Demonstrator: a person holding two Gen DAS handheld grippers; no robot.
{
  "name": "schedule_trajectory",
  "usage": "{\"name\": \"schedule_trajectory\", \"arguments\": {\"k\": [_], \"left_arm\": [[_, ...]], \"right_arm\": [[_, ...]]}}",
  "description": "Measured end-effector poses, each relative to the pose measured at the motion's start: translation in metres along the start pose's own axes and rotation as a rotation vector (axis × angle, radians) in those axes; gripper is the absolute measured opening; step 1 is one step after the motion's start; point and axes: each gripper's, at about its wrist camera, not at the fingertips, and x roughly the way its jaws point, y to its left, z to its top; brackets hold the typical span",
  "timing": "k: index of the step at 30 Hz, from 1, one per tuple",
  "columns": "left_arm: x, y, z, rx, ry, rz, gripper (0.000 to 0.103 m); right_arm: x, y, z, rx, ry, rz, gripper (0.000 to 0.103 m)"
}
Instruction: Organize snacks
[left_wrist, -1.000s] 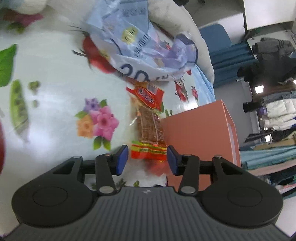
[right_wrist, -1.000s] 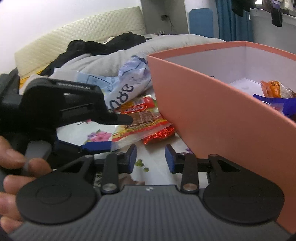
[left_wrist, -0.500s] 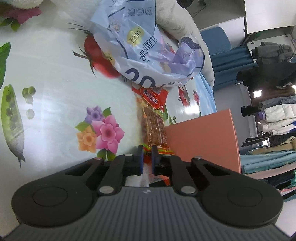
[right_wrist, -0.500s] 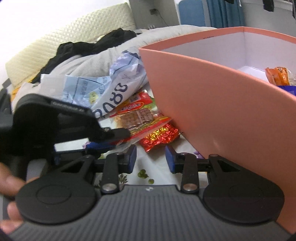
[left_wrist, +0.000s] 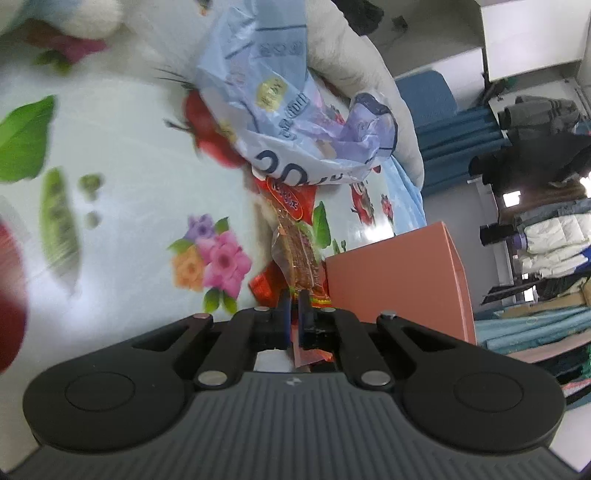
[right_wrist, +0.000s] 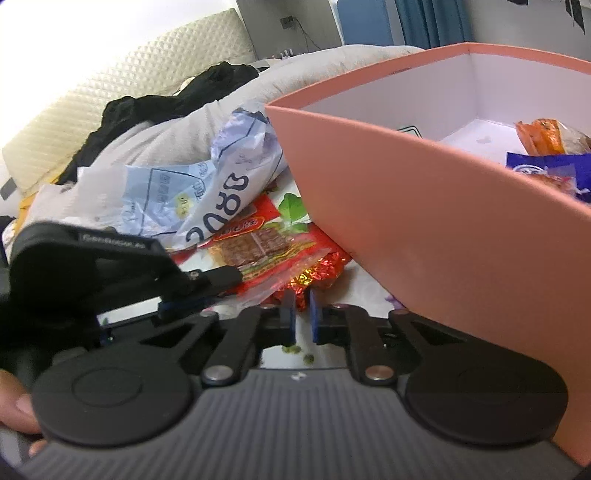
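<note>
Floral bedsheet (left_wrist: 122, 155): left gripper (left_wrist: 293, 306) clamps the red-edged clear cracker packet (right_wrist: 258, 251) beside the pink cardboard box (right_wrist: 424, 236); right gripper (right_wrist: 302, 312) pinches the red foil snack (right_wrist: 317, 273). Some snacks boxed; these remain.

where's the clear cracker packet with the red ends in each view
Left wrist: cracker packet is at centre, running up from the left gripper, shut on its near end.
Right wrist: cracker packet lies left of centre, pinched at its near edge.
Shared landmark: the pink box, right of it in both.
</note>
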Motion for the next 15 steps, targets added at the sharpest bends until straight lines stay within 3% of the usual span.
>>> {"name": "schedule_trajectory", "arguments": {"k": [6,15], "left_arm": [[-0.050,0.009,-0.035,-0.045,-0.050,0.004,0.003],[-0.142,0.028,-0.123,-0.110,-0.127,0.045,0.003]], "right_arm": [[-0.031,-0.010,-0.008,-0.006,0.035,0.037,0.003],[-0.078,-0.039,-0.034,-0.025,0.107,0.091,0.003]]}}
